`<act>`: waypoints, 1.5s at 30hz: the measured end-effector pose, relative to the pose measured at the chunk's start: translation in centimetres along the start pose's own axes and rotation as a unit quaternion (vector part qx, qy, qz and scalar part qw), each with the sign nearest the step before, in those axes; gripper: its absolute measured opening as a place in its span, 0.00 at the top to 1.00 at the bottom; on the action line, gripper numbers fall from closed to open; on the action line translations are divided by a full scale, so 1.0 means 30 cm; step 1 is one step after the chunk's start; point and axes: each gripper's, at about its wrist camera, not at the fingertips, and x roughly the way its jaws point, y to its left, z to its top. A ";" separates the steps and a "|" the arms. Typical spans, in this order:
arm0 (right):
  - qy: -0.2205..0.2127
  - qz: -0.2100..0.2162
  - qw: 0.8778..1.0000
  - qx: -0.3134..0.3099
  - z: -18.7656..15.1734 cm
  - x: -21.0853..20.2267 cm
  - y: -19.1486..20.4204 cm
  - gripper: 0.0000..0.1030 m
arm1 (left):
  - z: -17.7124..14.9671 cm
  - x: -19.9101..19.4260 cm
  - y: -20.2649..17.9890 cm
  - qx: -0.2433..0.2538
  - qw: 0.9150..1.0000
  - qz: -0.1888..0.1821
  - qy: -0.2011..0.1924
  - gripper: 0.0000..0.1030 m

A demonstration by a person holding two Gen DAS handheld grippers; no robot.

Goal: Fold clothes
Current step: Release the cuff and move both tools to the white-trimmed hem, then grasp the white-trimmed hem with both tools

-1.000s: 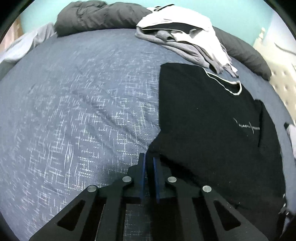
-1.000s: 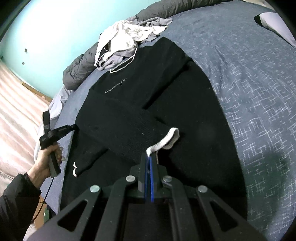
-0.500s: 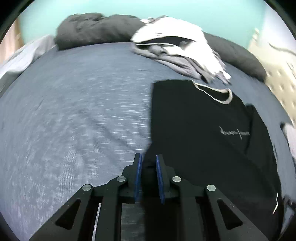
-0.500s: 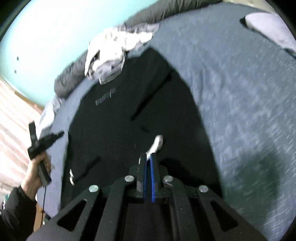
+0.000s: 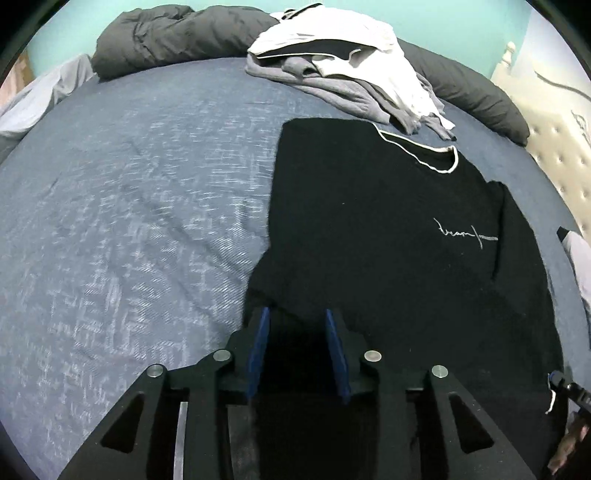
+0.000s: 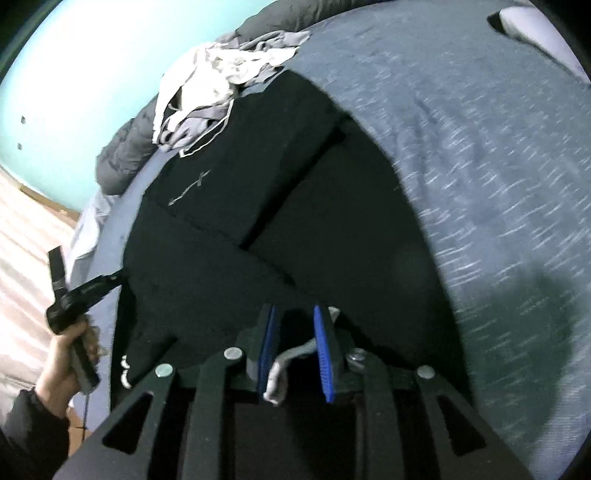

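Observation:
A black sweater (image 5: 388, 229) with a white-trimmed neck and a small script logo lies flat on the blue bed (image 5: 129, 203). My left gripper (image 5: 295, 314) is open over its near left edge, with black fabric lying between the jaws. In the right wrist view the sweater (image 6: 258, 177) has one sleeve (image 6: 207, 266) folded across its body. The right gripper (image 6: 295, 312) is open, and the sleeve's white cuff (image 6: 280, 369) hangs loose between the blue pads (image 6: 323, 354). A hand (image 6: 62, 365) holds the left gripper (image 6: 118, 275) at the sweater's far edge.
A pile of white and grey clothes (image 5: 343, 66) sits beyond the sweater's collar, with a dark grey duvet (image 5: 166, 37) bunched along the bed's far side. A padded headboard (image 5: 554, 155) stands at right. A pale pillow (image 6: 535, 33) lies at one corner. Wood floor (image 6: 22, 229) borders the bed.
Both grippers have gone from shut to open. The left has let go of the sweater's edge; the right has released the white cuff, which now lies slack between its pads.

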 end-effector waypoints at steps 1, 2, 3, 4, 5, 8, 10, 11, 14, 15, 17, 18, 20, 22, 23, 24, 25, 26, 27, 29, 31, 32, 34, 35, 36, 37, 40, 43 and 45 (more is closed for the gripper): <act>-0.008 -0.009 1.000 -0.002 0.004 -0.013 0.002 0.79 | -0.009 -0.014 0.007 -0.002 1.000 0.000 0.002 0.66; -0.014 -0.015 1.000 0.001 0.006 -0.029 -0.003 0.79 | -0.021 -0.032 0.015 -0.004 1.000 0.000 0.004 0.66; -0.017 -0.008 1.000 0.012 0.006 -0.041 -0.014 0.79 | -0.035 -0.051 0.021 -0.004 1.000 0.001 0.007 0.66; -0.020 -0.002 1.000 0.022 0.007 -0.054 -0.026 0.79 | -0.048 -0.068 0.025 -0.003 1.000 0.002 0.010 0.66; -0.022 0.004 0.999 0.033 0.007 -0.066 -0.038 0.79 | -0.059 -0.084 0.029 -0.001 1.000 0.002 0.013 0.66; -0.023 0.000 0.999 0.030 0.011 -0.097 -0.042 0.74 | -0.106 -0.152 0.040 0.003 1.000 -0.001 0.021 0.65; -0.021 0.005 0.999 0.029 0.025 -0.121 -0.036 0.69 | -0.146 -0.204 0.048 0.005 1.000 -0.004 0.028 0.57; -0.018 0.011 0.999 0.027 0.030 -0.137 -0.032 0.67 | -0.169 -0.231 0.052 0.005 0.999 -0.007 0.033 0.56; 0.010 0.026 0.999 0.023 0.039 -0.178 -0.030 0.61 | -0.235 -0.300 0.069 -0.004 0.999 -0.022 0.048 0.55; 0.022 0.030 0.999 0.022 0.040 -0.191 -0.030 0.58 | -0.258 -0.320 0.073 -0.007 0.998 -0.028 0.055 0.54; 0.047 0.038 0.998 0.020 0.043 -0.215 -0.032 0.58 | -0.304 -0.359 0.079 -0.011 0.997 -0.038 0.067 0.49; 0.060 0.043 0.997 0.019 0.044 -0.228 -0.032 0.57 | -0.328 -0.378 0.077 -0.011 0.996 -0.042 0.072 0.44; 0.081 0.039 0.996 0.016 0.039 -0.257 -0.041 0.53 | -0.374 -0.414 0.065 0.000 0.996 -0.046 0.079 0.42; 0.102 0.020 0.995 0.002 0.029 -0.282 -0.046 0.49 | -0.419 -0.449 0.055 0.007 0.995 -0.055 0.084 0.42; 0.113 0.009 0.994 -0.006 0.023 -0.294 -0.048 0.49 | -0.439 -0.465 0.053 0.005 0.994 -0.063 0.087 0.42; 0.123 0.007 0.992 -0.008 0.008 -0.306 -0.054 0.49 | -0.461 -0.480 0.055 -0.003 0.993 -0.075 0.091 0.42; 0.132 0.006 0.991 -0.009 -0.008 -0.318 -0.060 0.48 | -0.479 -0.490 0.056 -0.009 0.992 -0.083 0.097 0.41; 0.142 0.004 0.990 -0.011 -0.023 -0.330 -0.066 0.47 | -0.494 -0.497 0.056 -0.013 0.991 -0.088 0.102 0.41; 0.152 0.003 0.988 -0.013 -0.039 -0.342 -0.072 0.46 | -0.512 -0.504 0.053 -0.013 0.990 -0.090 0.107 0.41; 0.165 -0.001 0.986 -0.010 -0.068 -0.361 -0.088 0.45 | -0.544 -0.516 0.042 -0.005 0.989 -0.087 0.116 0.41; 0.173 -0.005 0.985 0.001 -0.102 -0.375 -0.108 0.45 | -0.571 -0.524 0.040 -0.003 0.988 -0.091 0.123 0.41; 0.178 -0.003 0.984 0.005 -0.120 -0.379 -0.116 0.45 | -0.580 -0.526 0.043 -0.007 0.987 -0.094 0.127 0.41; 0.187 0.001 0.982 0.010 -0.153 -0.383 -0.126 0.45 | -0.605 -0.527 0.045 -0.014 0.986 -0.100 0.134 0.41; 0.192 0.001 0.981 0.011 -0.170 -0.383 -0.130 0.45 | -0.617 -0.528 0.046 -0.017 0.985 -0.103 0.137 0.41; 0.197 0.000 0.980 0.012 -0.186 -0.383 -0.134 0.45 | -0.628 -0.528 0.046 -0.019 0.984 -0.104 0.140 0.41; 0.203 0.000 0.979 0.013 -0.206 -0.379 -0.138 0.45 | -0.638 -0.527 0.044 -0.020 0.984 -0.105 0.143 0.41; 0.216 0.002 0.976 0.017 -0.241 -0.366 -0.141 0.45 | -0.668 -0.519 0.041 -0.025 0.981 -0.110 0.156 0.41; 0.223 0.000 0.975 0.017 -0.267 -0.360 -0.143 0.45 | -0.695 -0.508 0.043 -0.036 0.978 -0.118 0.168 0.41; 0.226 0.000 0.974 0.016 -0.278 -0.357 -0.143 0.45 | -0.709 -0.501 0.046 -0.040 0.977 -0.118 0.173 0.41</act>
